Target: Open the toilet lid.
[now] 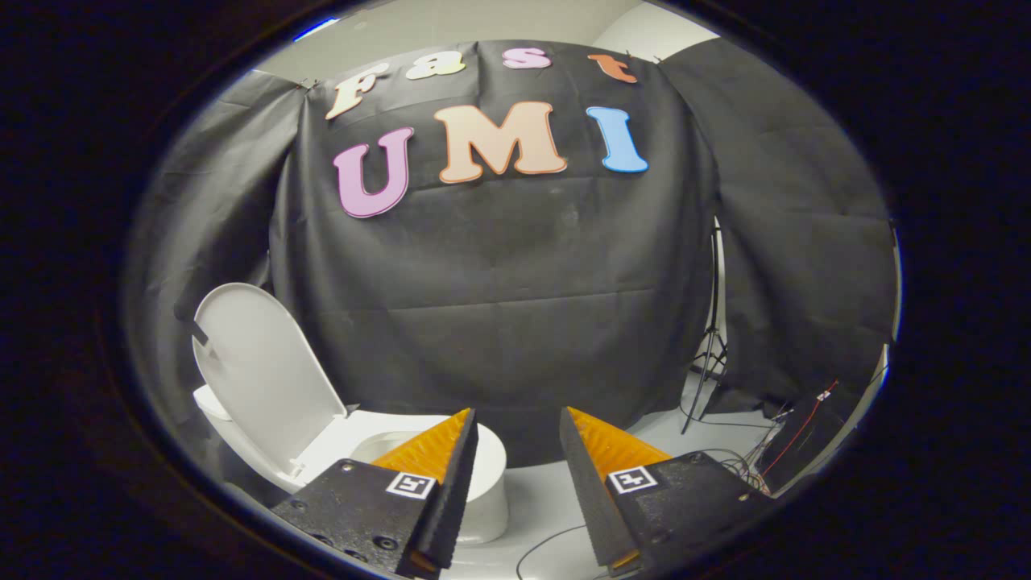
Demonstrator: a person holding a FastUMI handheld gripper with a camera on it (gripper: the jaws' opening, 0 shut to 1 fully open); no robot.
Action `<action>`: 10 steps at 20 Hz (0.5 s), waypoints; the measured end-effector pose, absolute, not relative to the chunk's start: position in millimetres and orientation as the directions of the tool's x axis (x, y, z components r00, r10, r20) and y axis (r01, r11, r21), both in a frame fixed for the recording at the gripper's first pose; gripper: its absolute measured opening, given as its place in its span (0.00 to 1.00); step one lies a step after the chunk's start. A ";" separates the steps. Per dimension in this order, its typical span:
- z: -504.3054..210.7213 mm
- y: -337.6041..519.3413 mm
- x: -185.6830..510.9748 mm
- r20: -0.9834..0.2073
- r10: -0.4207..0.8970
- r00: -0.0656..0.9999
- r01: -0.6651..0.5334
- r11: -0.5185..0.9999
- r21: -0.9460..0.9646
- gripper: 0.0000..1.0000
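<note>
Gripper view's showing your gripper [519, 435] hanging spread with nothing between the fingers, and the toilet lid [266, 374] is standing upright around 9 o'clock, so you're looking done, just be backing away clear of it.

black tripod stand [712, 338], tangled cables [745, 465] on white floor [548, 491]

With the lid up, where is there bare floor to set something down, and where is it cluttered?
Bare white floor lies between the toilet and the tripod stand, just ahead of the open gripper, which holds nothing. It is crowded near the tangled cables by the tripod's feet. The raised lid takes up the room behind the bowl.
</note>
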State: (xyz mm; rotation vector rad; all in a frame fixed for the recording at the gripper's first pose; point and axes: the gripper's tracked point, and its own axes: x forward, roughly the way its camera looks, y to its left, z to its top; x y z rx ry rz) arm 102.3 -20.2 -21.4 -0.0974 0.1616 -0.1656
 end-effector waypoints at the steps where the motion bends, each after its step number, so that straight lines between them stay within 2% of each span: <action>1: -21.8 -19.9 102.5 -0.156 -0.169 0.973 0.153 0.982 -0.110 0.64; 10: -24.4 -21.5 97.4 -0.158 -0.166 0.973 0.152 0.984 -0.094 0.64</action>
